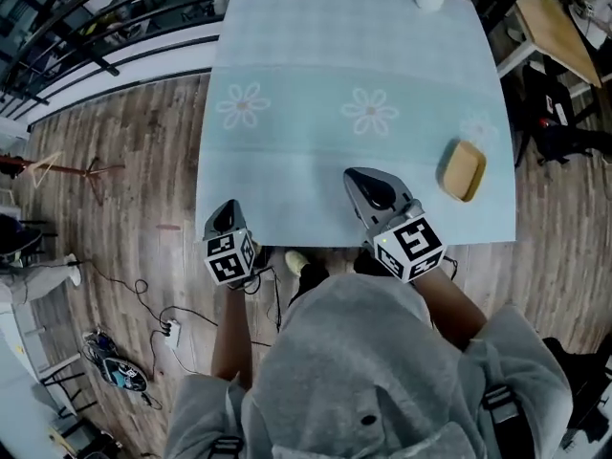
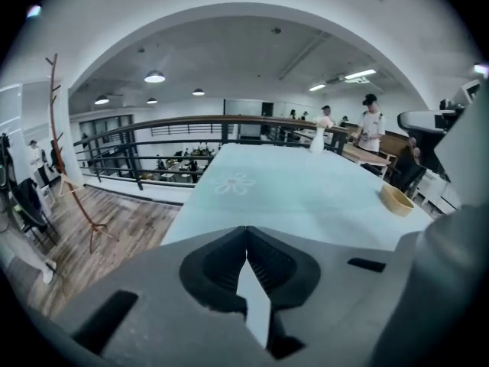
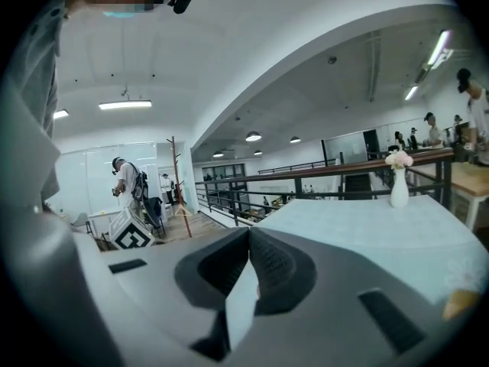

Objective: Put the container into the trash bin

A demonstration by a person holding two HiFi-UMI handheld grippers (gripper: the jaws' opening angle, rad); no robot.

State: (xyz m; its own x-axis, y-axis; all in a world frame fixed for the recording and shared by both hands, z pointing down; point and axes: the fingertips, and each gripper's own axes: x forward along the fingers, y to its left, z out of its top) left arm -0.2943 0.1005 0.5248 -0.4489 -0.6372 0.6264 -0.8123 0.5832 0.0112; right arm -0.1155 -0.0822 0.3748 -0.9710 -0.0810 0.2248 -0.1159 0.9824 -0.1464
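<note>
Container (image 1: 463, 169) near right edge of table (image 1: 316, 46), left claw (image 2: 246, 235) clenched empty, right claw (image 3: 249, 235) clenched empty

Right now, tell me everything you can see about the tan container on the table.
The container is a small, shallow tan bowl with a rounded rim, looking like wood or bamboo. It stands upright, open on top, with nothing showing inside. It sits on the pale blue table, close to its right edge and near the front. Only the table touches it.
</note>
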